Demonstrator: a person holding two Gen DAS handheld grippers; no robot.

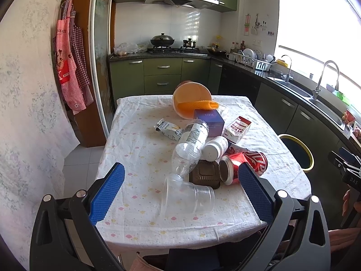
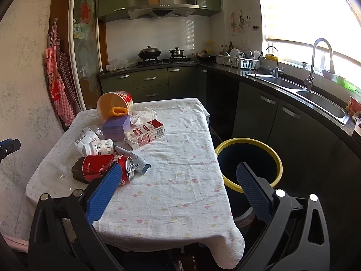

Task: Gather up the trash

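Trash lies in a heap on the cloth-covered table (image 1: pixel 140 158): a clear plastic cup (image 1: pixel 187 195) on its side, a clear bottle (image 1: pixel 191 144), a white pill bottle (image 1: pixel 214 148), a crushed red can (image 1: pixel 243 164), a dark brown lid (image 1: pixel 204 174), a purple box (image 1: pixel 208 122), a red-and-white carton (image 1: pixel 237 129), a wrapper (image 1: pixel 168 129) and an orange tub (image 1: pixel 191 99). My left gripper (image 1: pixel 180 180) is open just above the cup. My right gripper (image 2: pixel 178 176) is open over the table's near right part, with the red can (image 2: pixel 106 167) by its left finger. A yellow-rimmed bin (image 2: pixel 248 162) stands right of the table.
Green kitchen cabinets, a stove with a wok (image 1: pixel 162 40), a dish rack (image 1: pixel 250 61) and a sink (image 2: pixel 320 103) run along the back and right. Aprons (image 1: pixel 70 67) hang on the left wall. The right half of the table (image 2: pixel 180 158) carries only cloth.
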